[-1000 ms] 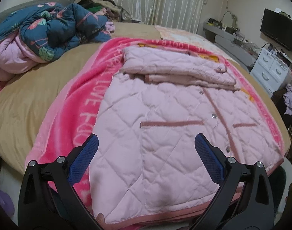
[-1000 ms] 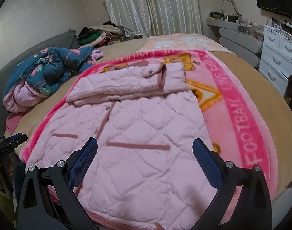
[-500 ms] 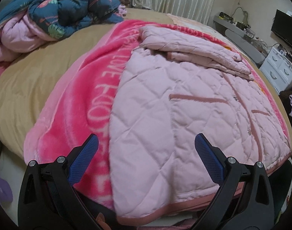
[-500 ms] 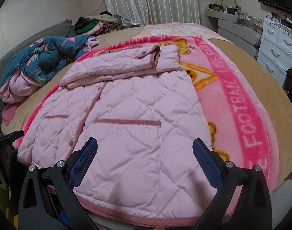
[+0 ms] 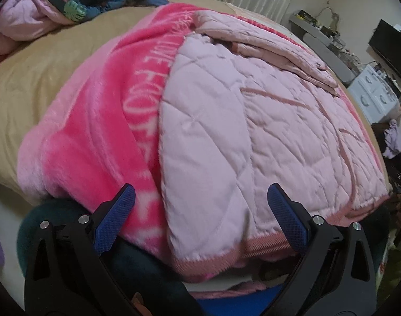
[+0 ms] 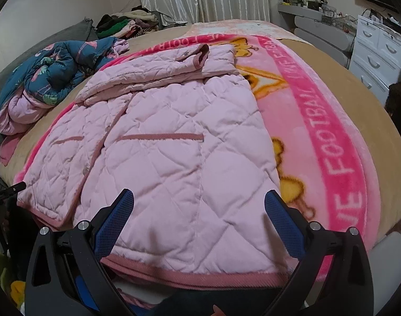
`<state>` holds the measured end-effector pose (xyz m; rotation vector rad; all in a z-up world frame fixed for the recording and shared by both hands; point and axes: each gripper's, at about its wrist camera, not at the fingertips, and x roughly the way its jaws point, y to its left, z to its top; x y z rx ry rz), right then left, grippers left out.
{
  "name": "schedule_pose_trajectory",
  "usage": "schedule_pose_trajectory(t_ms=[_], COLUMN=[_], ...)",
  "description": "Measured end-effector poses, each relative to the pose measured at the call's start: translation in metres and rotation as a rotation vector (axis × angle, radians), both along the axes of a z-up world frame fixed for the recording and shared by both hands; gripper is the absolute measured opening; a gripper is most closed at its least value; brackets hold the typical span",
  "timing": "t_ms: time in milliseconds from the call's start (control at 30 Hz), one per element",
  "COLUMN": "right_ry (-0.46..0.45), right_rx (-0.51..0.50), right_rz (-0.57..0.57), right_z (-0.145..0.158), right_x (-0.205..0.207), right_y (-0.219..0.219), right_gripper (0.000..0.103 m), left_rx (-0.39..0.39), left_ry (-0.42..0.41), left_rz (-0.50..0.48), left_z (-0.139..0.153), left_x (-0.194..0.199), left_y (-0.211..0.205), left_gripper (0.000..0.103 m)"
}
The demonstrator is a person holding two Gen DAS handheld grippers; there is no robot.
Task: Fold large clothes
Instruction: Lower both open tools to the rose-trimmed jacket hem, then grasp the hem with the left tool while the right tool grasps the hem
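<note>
A pale pink quilted jacket (image 5: pixel 242 137) lies flat on a pink blanket (image 5: pixel 95 137) on the bed, its sleeves folded across the top; it also shows in the right wrist view (image 6: pixel 174 152). Its darker pink hem (image 5: pixel 226 252) hangs at the near bed edge. My left gripper (image 5: pixel 200 221) is open, its jaws straddling the hem's left corner without touching. My right gripper (image 6: pixel 199 222) is open just above the hem's right part (image 6: pixel 200 273).
A blue floral quilt (image 6: pixel 53 76) with pink lining is heaped at the bed's far left. Piled clothes (image 6: pixel 121 23) lie near the curtains. White drawers (image 6: pixel 377 52) and a shelf stand to the right. The pink blanket (image 6: pixel 332 137) extends right of the jacket.
Both grippers have moved down and closer to the jacket's bottom hem; the left one also shifted toward the jacket's left corner. Both stay open. The jacket has not moved.
</note>
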<state>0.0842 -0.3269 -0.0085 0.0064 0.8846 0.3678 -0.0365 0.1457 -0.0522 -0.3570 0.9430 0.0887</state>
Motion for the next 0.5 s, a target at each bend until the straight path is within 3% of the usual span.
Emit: schedule_pose_trajectory(t_ms=[100,167,500], right_ry=[0.016,0.022,0.105], right_rx=[0.013,0.008,0.040], right_rz=[-0.006,-0.011,0.024], right_z=[-0.003,-0.004,-0.010], right_x=[-0.003,-0.004,-0.013], right_y=[-0.006,-0.009,-0.021], right_gripper=[0.099,0.099,0.099], left_rx=[-0.018,-0.047,-0.059], left_ry=[0.004,0.004,0.048], left_rz=[-0.026,-0.042,-0.077], left_z=[-0.003,-0.005,-0.026], left_x=[-0.004,-0.005,0.010], left_y=[-0.006,-0.010,-0.030], left_gripper=[0.090,0.080,0.079])
